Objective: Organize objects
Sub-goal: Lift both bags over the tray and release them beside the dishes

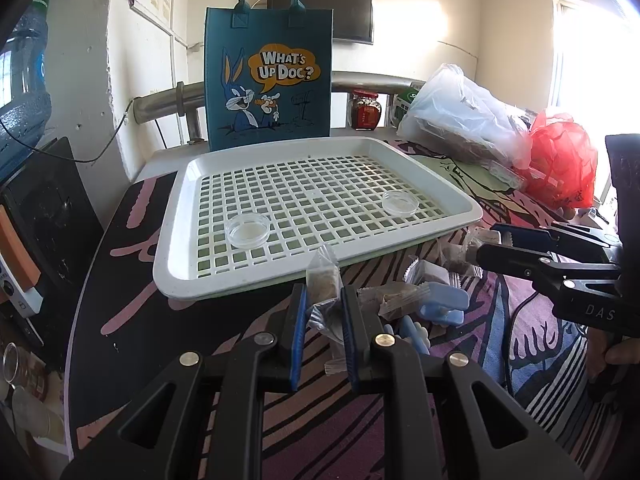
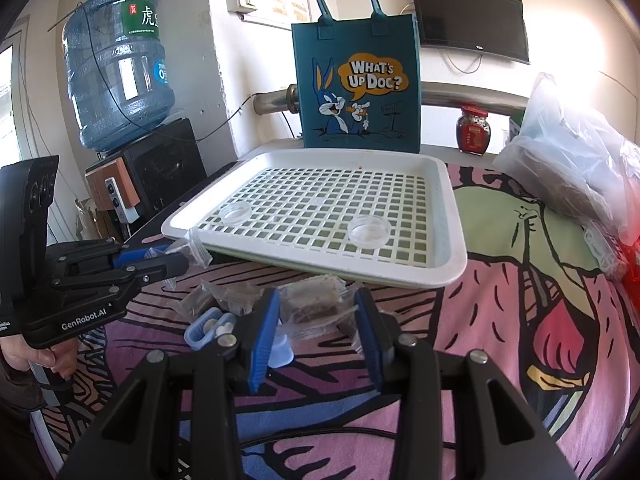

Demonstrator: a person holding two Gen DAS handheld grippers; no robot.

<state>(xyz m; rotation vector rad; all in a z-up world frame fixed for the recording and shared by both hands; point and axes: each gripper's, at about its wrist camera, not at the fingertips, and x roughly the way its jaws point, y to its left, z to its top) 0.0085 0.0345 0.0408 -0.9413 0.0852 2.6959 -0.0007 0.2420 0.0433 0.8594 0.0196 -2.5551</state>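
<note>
"WHAT'S UP DOC?" on the blue tote bag (image 2: 356, 84); "GenRobot.AI" on the left gripper (image 2: 170, 258); "DAS" on the right gripper (image 1: 486, 246).

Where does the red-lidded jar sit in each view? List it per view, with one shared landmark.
Left wrist view: the red-lidded jar stands upper centre, just right of the blue cartoon bag.
Right wrist view: the jar stands upper right, well right of the bag.
Shared landmark: the bag, behind the white tray.
</note>
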